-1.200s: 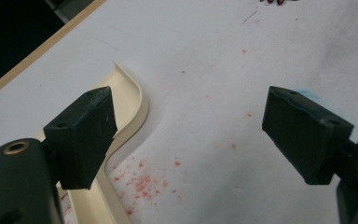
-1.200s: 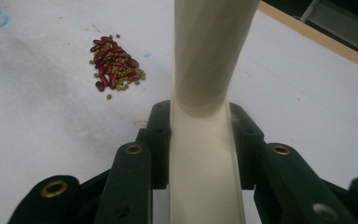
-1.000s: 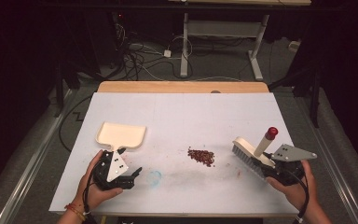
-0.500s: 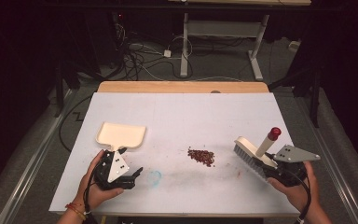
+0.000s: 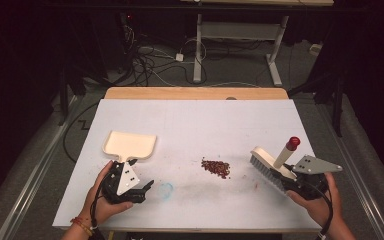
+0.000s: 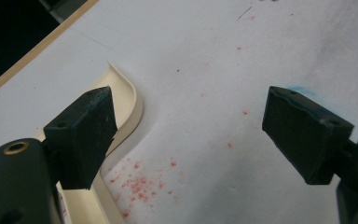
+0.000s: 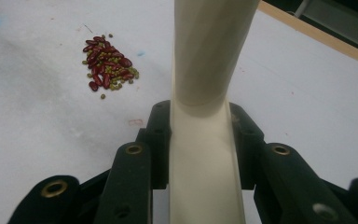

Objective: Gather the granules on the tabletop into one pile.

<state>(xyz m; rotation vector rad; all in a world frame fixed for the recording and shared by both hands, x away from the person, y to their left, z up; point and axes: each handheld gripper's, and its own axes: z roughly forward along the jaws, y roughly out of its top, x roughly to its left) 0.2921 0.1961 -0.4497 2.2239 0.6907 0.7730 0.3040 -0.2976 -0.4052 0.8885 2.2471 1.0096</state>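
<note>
High view: nothing's shifted vs a sec ago, so sweeping hasn't begun. Desk [image 5: 195, 120] carries dustpan [image 5: 129, 145]; left gripper [image 5: 147, 186] fingers wide beside its handle. Right gripper [image 5: 280, 176] fingers clamp brush [image 5: 272, 161], w/ beans [image 5: 216, 167] between.

Table [image 5: 195, 115]: stood before the person, its far edge against a wooden strip [image 5: 195, 93].
Dustpan [image 5: 130, 144]: lay on the table's left half, its handle pointing back toward the person.
Left gripper [image 5: 147, 186]: sat just behind the dustpan's handle, on the near left — one jaw beside the pan's rim, nothing between the jaws.
Pile of beans [image 5: 216, 167]: lay near the middle, between dustpan and brush.
Brush [image 5: 269, 162]: stood at the right, tilted, bristles toward the beans.
Right gripper [image 5: 285, 175]: at the near right — jaws either side of the brush's handle.
</note>
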